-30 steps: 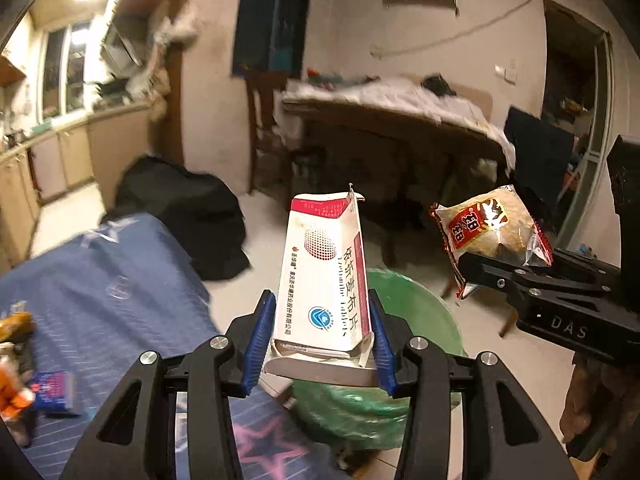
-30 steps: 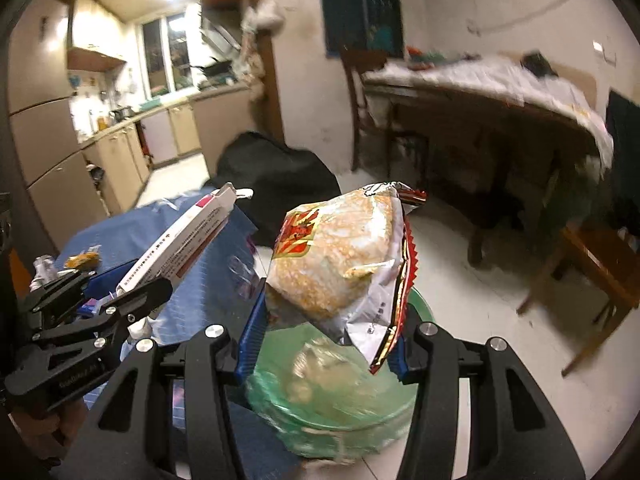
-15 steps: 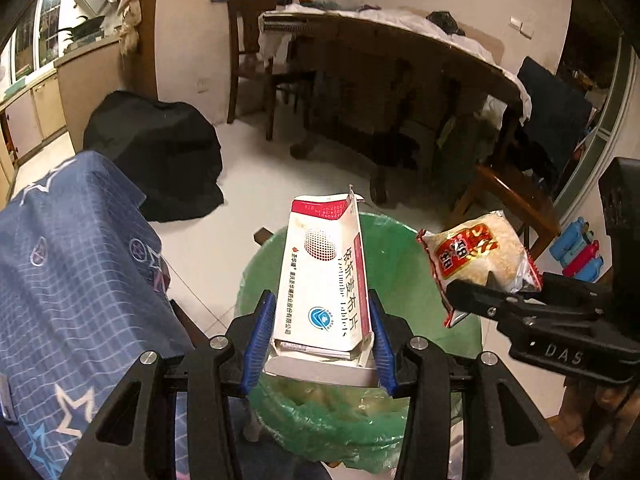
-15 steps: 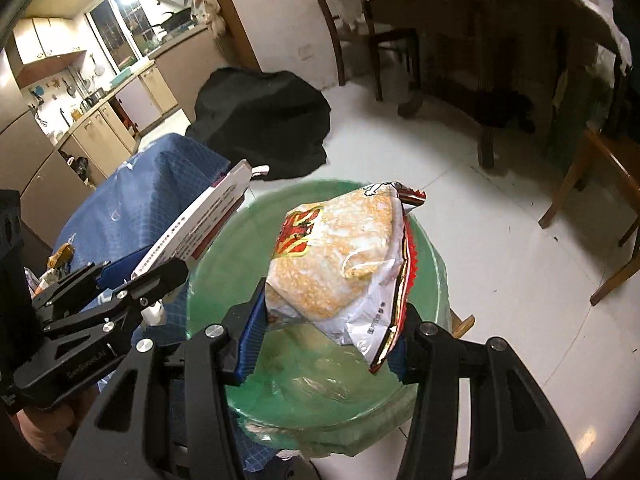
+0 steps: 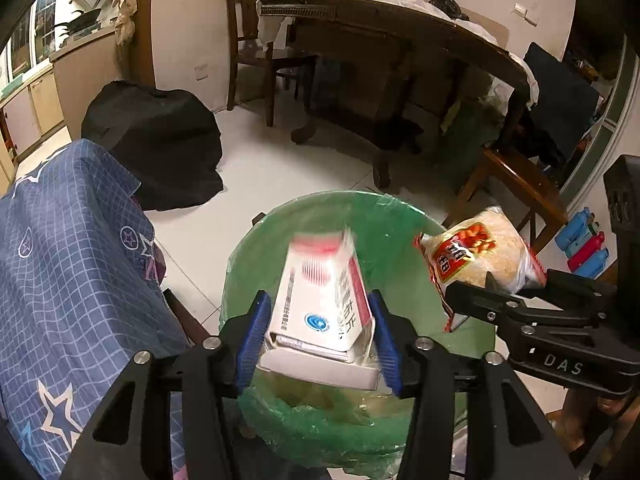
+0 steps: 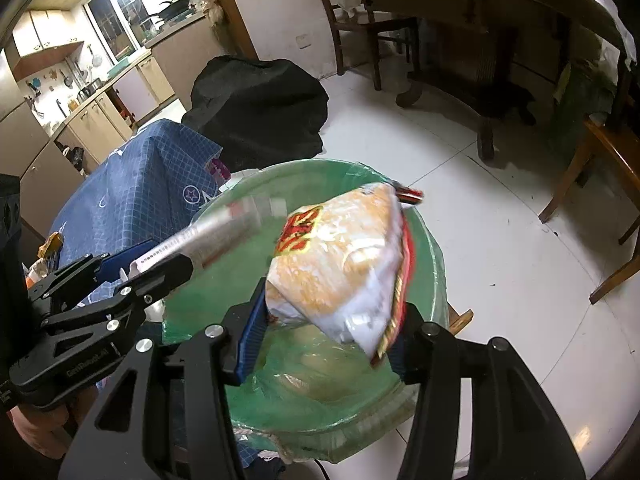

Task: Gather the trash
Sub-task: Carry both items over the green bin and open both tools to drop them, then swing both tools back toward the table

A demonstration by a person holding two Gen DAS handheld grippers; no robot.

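Both opening jaws loosen: left gripper [image 5: 318, 344] around the upright tablet box [image 5: 320, 300], right gripper [image 6: 326, 334] around the snack bag [image 6: 340, 268], directly above the green-lined bin [image 5: 400, 232] at lower centre.

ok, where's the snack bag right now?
Snack bag sits between the right gripper's opening jaws, right over the green-lined bin; in the left wrist view it's right of the white box.

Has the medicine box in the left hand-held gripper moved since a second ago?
Yes. The medicine box has come down over the green-lined trash bin, having earlier been level with the dining table; it is blurred, tipping forward.
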